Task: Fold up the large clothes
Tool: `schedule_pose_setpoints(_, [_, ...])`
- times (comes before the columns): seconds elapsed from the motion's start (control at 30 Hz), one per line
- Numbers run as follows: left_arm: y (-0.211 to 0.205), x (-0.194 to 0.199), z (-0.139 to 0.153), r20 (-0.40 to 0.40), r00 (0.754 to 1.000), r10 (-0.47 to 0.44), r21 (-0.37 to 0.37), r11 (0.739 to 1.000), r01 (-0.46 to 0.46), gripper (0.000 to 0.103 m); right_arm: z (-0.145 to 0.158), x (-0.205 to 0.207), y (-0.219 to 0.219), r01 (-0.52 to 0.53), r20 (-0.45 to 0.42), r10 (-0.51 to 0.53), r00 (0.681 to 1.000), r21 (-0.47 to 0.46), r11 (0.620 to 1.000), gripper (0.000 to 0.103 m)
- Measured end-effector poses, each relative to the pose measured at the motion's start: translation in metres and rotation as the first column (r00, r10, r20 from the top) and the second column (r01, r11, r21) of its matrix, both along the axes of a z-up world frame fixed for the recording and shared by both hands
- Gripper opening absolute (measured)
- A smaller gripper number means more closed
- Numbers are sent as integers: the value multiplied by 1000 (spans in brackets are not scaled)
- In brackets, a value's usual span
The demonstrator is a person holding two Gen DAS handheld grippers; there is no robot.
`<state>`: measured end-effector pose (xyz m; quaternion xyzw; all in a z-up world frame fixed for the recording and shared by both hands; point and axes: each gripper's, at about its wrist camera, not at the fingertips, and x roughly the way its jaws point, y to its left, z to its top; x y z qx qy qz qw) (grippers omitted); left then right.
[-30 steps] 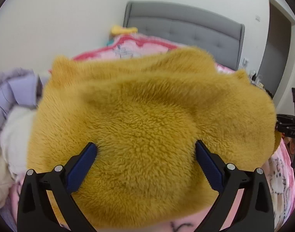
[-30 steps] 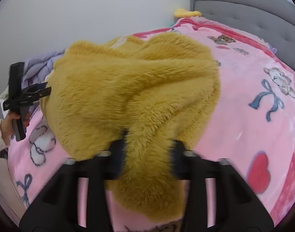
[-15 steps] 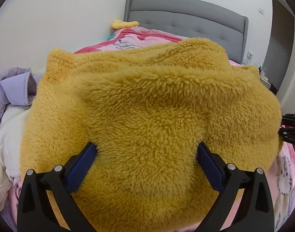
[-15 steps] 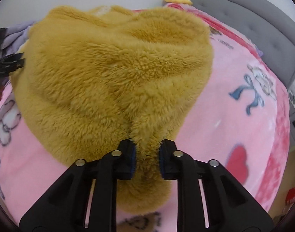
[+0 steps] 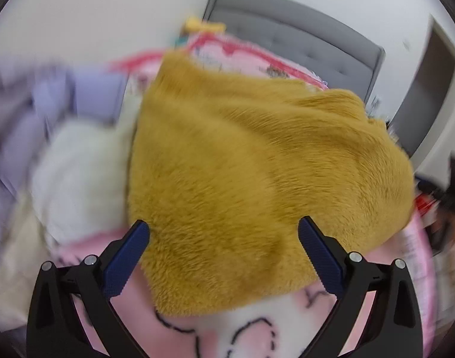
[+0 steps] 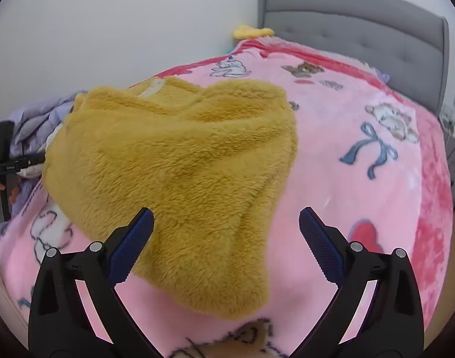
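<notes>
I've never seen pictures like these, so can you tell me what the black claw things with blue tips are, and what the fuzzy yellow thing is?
Those claws are grabbers. A person holds one in each hand, and each grabber has a little camera that looks out along its two fingers. That lens bends the picture, so it all looks round.

One picture comes from the left grabber, the other from the right grabber.

The fuzzy yellow thing is a fleece top, lying folded over on a pink blanket with bears and bows, on a bed with a grey headboard. More clothes, purple and white, sit in a pile beside it.

Nothing is held right now. The right grabber's jaws are opening, with the top lying loose under them. The left grabber is open too.

The job is folding big clothes.
</notes>
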<state>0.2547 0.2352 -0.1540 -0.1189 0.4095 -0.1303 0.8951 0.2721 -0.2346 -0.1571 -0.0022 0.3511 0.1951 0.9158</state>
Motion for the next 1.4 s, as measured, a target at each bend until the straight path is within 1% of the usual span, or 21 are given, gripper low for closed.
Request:
schedule_pose_setpoints(0.13, [31, 21, -17, -37, 999, 1, -192, 981, -9, 98, -12, 25, -9, -16, -95, 29, 995, 135, 991, 95])
schedule_pose_setpoints(0.2, [40, 33, -32, -108, 994, -28, -291, 957, -5, 98, -23, 44, -11, 7, -159, 23, 987, 180, 984, 95])
schedule_pose_setpoints(0.27, [46, 44, -53, -204, 978, -45, -331, 943, -25, 99, -29, 56, -11, 11, -200, 34, 979, 219, 976, 95])
schedule_pose_setpoints(0.3, [50, 45, -61, -221, 974, -51, -356, 934, -32, 99, -35, 67, -9, 10, -226, 44, 973, 232, 973, 95])
schedule_pose_setpoints(0.37, [57, 41, -66, -201, 979, -39, -392, 919, -43, 99, -41, 78, -3, 3, -248, 54, 967, 224, 975, 95])
schedule_pose_setpoints(0.4, [59, 41, -68, -198, 979, -41, -403, 914, -43, 99, -45, 83, -1, -5, -263, 68, 962, 232, 973, 95])
schedule_pose_setpoints(0.5, [58, 51, -81, -247, 967, -69, -420, 907, -42, 99, -60, 104, 0, -9, -347, 101, 932, 259, 966, 95])
schedule_pose_setpoints(0.63, [59, 58, -87, -302, 947, -108, -451, 892, -42, 99, -79, 123, -8, 22, -465, 145, 873, 336, 942, 95])
schedule_pose_setpoints(0.67, [58, 60, -88, -315, 941, -124, -453, 891, -34, 99, -83, 125, -9, 24, -480, 153, 864, 342, 939, 95])
schedule_pose_setpoints(0.73, [59, 63, -91, -331, 931, -153, -463, 886, -19, 99, -86, 127, -13, 27, -482, 160, 861, 358, 933, 95])
schedule_pose_setpoints(0.8, [59, 71, -97, -344, 924, -169, -478, 878, -17, 99, -100, 132, -18, 59, -534, 204, 821, 434, 899, 95])
schedule_pose_setpoints(0.83, [59, 73, -99, -356, 917, -180, -486, 874, -17, 99, -110, 136, -21, 90, -571, 230, 788, 476, 875, 95])
schedule_pose_setpoints(0.87, [59, 75, -100, -365, 912, -190, -493, 870, -16, 99, -115, 138, -22, 102, -583, 245, 774, 498, 861, 96])
schedule_pose_setpoints(0.97, [57, 77, -103, -389, 898, -206, -495, 869, -15, 99, -115, 144, -15, 76, -591, 265, 762, 488, 869, 96])
schedule_pose_setpoints(1.1, [47, 79, -109, -399, 891, -217, -504, 863, -16, 99, -118, 151, -3, 72, -618, 277, 736, 478, 876, 96])
schedule_pose_setpoints(1.2, [27, 81, -114, -425, 867, -260, -513, 858, 6, 99, -115, 153, 15, 44, -619, 286, 731, 461, 886, 96])
schedule_pose_setpoints(1.23, [18, 81, -116, -435, 856, -279, -520, 854, 14, 99, -114, 151, 20, 39, -614, 285, 736, 459, 888, 95])
schedule_pose_setpoints(1.3, [6, 80, -118, -443, 849, -287, -517, 856, 20, 98, -113, 149, 24, 53, -601, 302, 740, 500, 864, 72])
schedule_pose_setpoints(1.33, [1, 81, -119, -446, 850, -279, -523, 852, 5, 89, -113, 146, 23, 66, -590, 325, 739, 543, 837, 63])
schedule_pose_setpoints(1.37, [-1, 80, -119, -438, 854, -280, -556, 831, -12, 76, -110, 142, 24, 74, -577, 314, 754, 550, 832, 59])
schedule_pose_setpoints(1.4, [-3, 77, -120, -434, 861, -264, -569, 822, -35, 75, -109, 140, 24, 75, -574, 312, 757, 551, 831, 57])
